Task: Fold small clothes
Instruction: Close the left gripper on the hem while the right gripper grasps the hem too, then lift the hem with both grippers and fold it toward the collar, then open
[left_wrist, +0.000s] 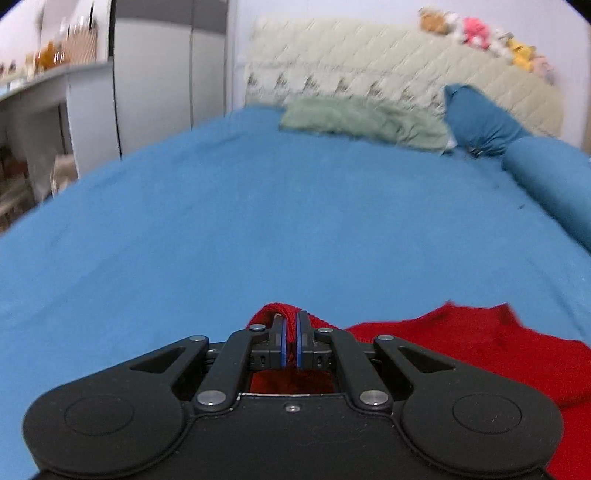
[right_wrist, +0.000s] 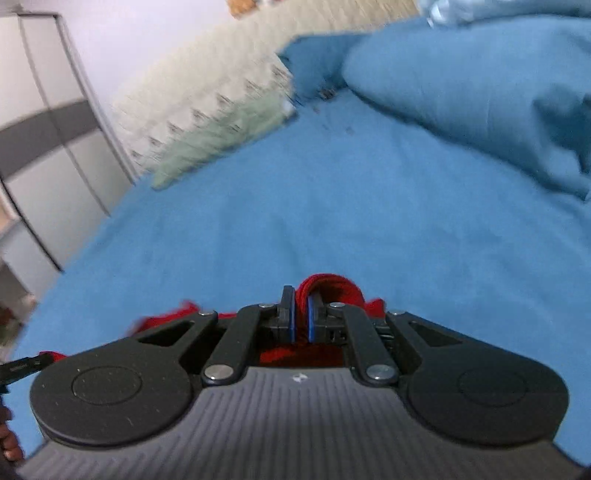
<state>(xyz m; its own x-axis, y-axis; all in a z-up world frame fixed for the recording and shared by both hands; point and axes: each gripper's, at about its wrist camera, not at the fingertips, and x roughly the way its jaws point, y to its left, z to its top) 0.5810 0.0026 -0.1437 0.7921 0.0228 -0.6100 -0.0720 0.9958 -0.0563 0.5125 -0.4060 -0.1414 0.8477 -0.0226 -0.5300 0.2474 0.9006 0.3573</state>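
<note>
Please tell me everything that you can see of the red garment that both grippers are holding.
The red garment looks like a knitted piece, bright red, with a ribbed texture at the pinched edges. Only part of it shows. The left gripper is shut on one bunched edge, and the right gripper is shut on another fold. In the left wrist view the rest spreads to the right, over the blue bed sheet; whether it lies on the sheet or hangs above it cannot be told. Its full shape is hidden.

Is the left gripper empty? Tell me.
No, the left gripper is shut on the red knit garment, whose fabric bunches between and ahead of its fingers.
</note>
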